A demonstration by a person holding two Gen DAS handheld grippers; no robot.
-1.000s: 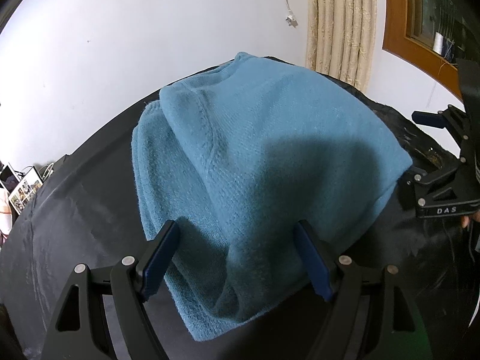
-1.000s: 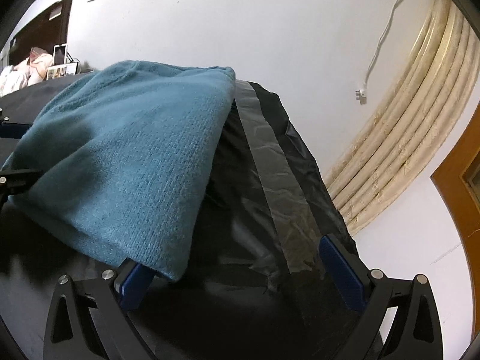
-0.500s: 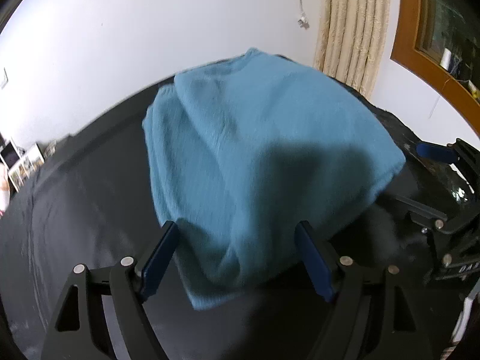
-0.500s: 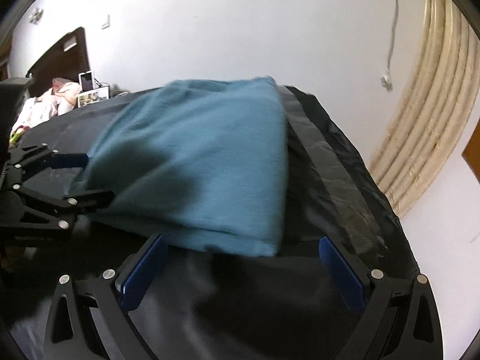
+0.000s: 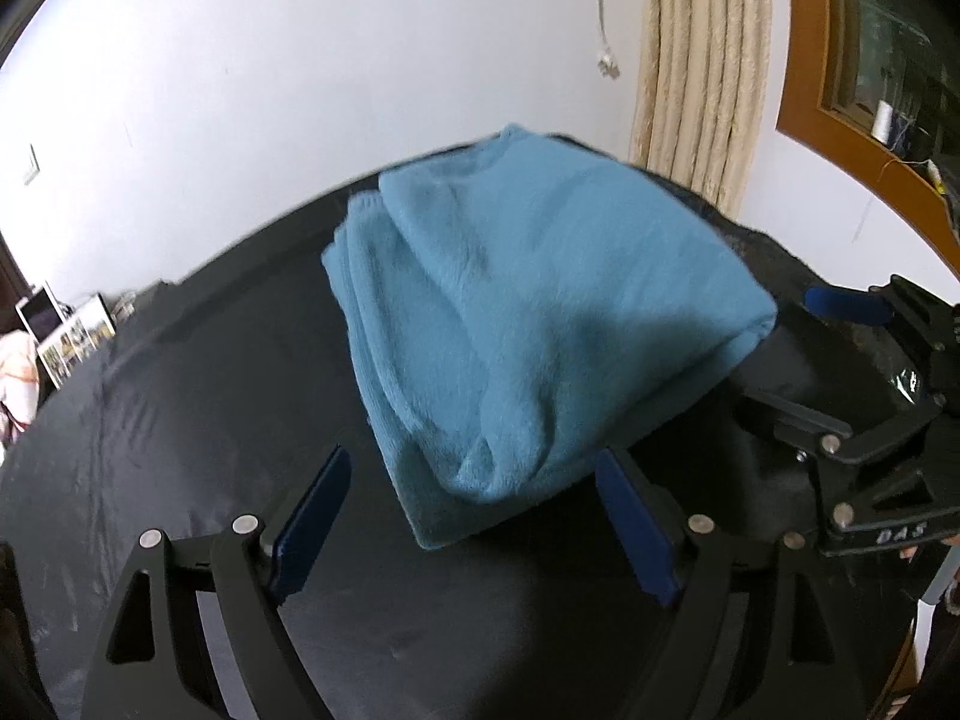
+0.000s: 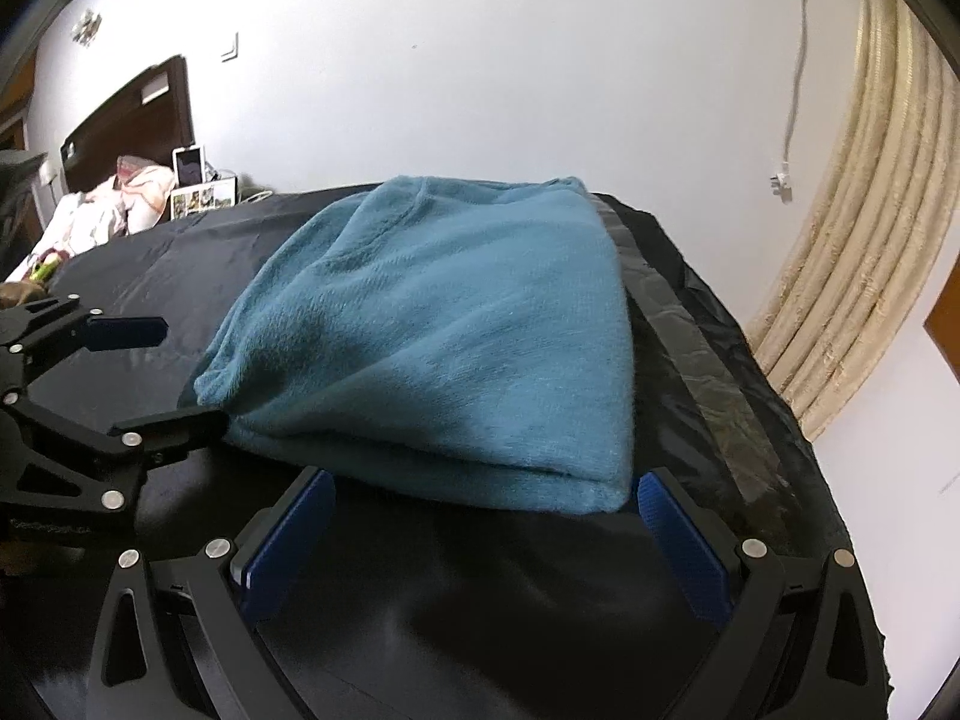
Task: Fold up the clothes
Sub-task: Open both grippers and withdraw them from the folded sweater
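The sweater [image 5: 540, 324] lies folded into a thick wedge at the centre of both views, resting on the black cloth [image 5: 180, 420]; it seems set down as finished, so neither claw grips it. The left gripper [image 5: 474, 522], its jaws just opened wider, stands wide and empty; the right gripper [image 6: 486, 546] likewise gapes below the hem. Fleecy teal knit, soft rounded folds; the cloth is slick, with a glossy tape strip [image 6: 690, 336].

A plain white wall [image 6: 480, 60] backs the room. Right of it hangs a cream pleated curtain [image 5: 696, 72], with a white cable [image 6: 798, 78] dangling down the wall just left of it. Right of the curtain stands a brown wooden window frame [image 5: 840, 114]. Far left of the curtain, a dark headboard [image 6: 132, 108] rises against the wall.
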